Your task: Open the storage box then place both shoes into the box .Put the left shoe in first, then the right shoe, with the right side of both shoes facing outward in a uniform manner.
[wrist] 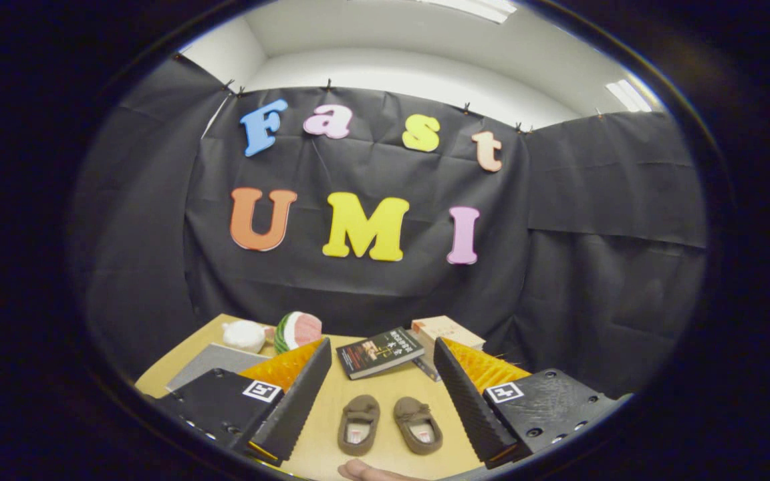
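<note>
gripper view: the gripper (378,401) was held above a tan table (331,427), its two fingers spread wide apart with nothing clasped between them. a pair of small brown shoes (390,425) was seen lying side by side on the table between the fingers, toes pointed away, the left shoe (359,424) just beside the right shoe (418,425) without touching. beyond them a dark book (379,352) lay flat, and a light cardboard box (447,332) was set just behind it to the right. further left a grey flat board (214,361) was partly hidden by the left finger, with a white soft thing (244,335) and a watermelon-slice toy (297,330) near the wall. a bit of a hand (368,471) was seen just below the shoes
</note>
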{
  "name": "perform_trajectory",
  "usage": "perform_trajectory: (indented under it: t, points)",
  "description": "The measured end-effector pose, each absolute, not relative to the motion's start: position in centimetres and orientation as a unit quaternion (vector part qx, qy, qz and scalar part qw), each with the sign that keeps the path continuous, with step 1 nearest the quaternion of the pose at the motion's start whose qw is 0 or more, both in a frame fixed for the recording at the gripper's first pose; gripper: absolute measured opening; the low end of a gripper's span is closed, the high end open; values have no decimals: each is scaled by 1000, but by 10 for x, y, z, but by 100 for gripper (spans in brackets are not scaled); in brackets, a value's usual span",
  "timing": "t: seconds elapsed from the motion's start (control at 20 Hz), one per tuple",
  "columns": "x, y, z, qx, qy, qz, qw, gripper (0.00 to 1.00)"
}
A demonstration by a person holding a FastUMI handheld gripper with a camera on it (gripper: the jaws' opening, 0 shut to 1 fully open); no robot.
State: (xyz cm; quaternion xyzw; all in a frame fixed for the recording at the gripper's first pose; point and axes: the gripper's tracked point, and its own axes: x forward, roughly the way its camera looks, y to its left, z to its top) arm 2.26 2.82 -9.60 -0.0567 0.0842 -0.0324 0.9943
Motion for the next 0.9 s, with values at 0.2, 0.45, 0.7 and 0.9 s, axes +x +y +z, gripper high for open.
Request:
perform_trajectory:
  t: [0.2,0.45,0.7,0.9]
  points:
    - [52,42,-142,-46,125,3,991,95]
    - [85,73,-197,-31,171,61,983,95]
    - [107,110,-256,9,245,130,961,95]
    - [120,141,-285,62,299,181,935,96]
